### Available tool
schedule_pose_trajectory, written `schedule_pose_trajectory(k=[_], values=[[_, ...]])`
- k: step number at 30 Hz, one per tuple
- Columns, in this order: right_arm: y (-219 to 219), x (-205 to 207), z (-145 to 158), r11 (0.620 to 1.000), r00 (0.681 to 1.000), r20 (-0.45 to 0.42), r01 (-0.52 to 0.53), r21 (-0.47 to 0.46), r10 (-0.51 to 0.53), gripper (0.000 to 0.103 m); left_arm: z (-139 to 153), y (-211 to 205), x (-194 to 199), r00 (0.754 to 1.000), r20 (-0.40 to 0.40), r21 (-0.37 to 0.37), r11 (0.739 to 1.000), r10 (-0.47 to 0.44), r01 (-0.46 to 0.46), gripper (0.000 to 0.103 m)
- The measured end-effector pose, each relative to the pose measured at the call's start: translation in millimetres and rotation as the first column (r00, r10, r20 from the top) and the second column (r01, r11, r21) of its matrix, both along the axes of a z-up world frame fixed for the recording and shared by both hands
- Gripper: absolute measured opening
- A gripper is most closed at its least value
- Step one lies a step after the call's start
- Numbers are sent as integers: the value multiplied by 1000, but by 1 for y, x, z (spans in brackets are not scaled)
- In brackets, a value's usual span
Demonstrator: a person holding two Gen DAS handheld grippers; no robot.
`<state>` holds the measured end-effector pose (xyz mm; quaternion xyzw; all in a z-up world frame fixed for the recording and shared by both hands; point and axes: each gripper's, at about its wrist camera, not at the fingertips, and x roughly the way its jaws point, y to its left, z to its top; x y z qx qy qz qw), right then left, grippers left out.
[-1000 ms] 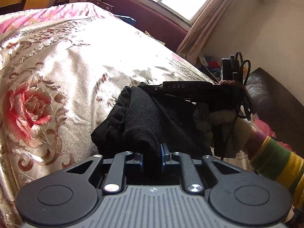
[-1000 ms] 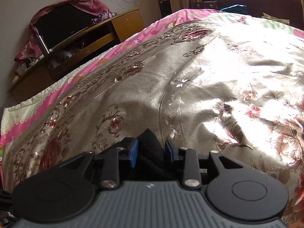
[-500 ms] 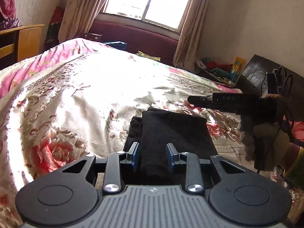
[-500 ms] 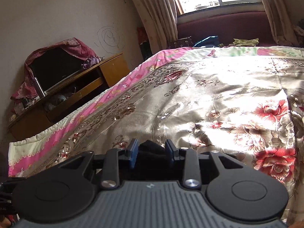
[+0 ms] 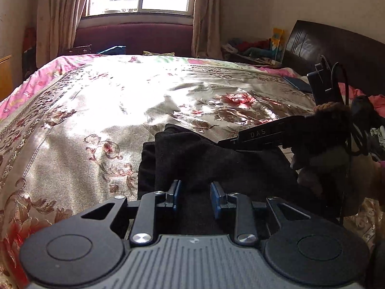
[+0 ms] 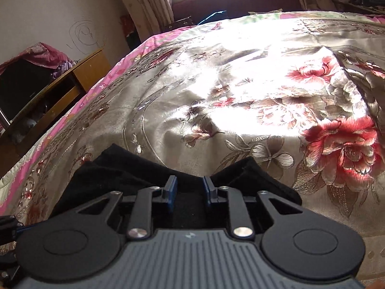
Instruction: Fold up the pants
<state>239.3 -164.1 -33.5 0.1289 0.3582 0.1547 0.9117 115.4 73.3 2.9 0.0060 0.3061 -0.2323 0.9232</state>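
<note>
The black pants (image 5: pixel 216 159) lie folded in a thick stack on the flowered bedspread (image 5: pixel 96 110). My left gripper (image 5: pixel 195 196) hovers over their near edge, open, its blue pads apart and the cloth flat beneath them. From the right, my right gripper (image 5: pixel 223 142) reaches over the pants, held by a gloved hand (image 5: pixel 324 159). In the right wrist view the pants (image 6: pixel 115 168) fill the foreground. There my right gripper (image 6: pixel 189 189) has its jaws closing on the cloth, which is gathered into a dip between the pads (image 6: pixel 171 187).
A dark headboard (image 5: pixel 336 48) stands at the right, with a blue book (image 5: pixel 298 84) on the bed near it. Beyond the bed are a maroon bench (image 5: pixel 134 36) under the window and a wooden cabinet (image 6: pixel 72 82) at the left.
The left jaws let go of the pants and now stand apart above them. Both grippers swung round toward the window. The right pads have drawn closer together on the cloth.
</note>
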Motion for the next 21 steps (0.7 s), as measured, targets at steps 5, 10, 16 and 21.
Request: schedule_pose_trajectory(k=[5,10,16,21], values=[[-17,-64,42,998,994,103,36,44,-41,30,21,14,-14,999,30,-50,998,29,-28,43],[-3,-132,56,999,991,127,-37,40,31,30,33,27,-38,998,58,-78,996,38,-33,43],[4,-140,24,996,1000,-9,14,91,-14,27,7,15,-29,998,-60,59,998,27,-24,50],[-34,-156,45,974,987,43,143,176,-153,46,23,24,-32,999,-25,55,998,22,-21,50]])
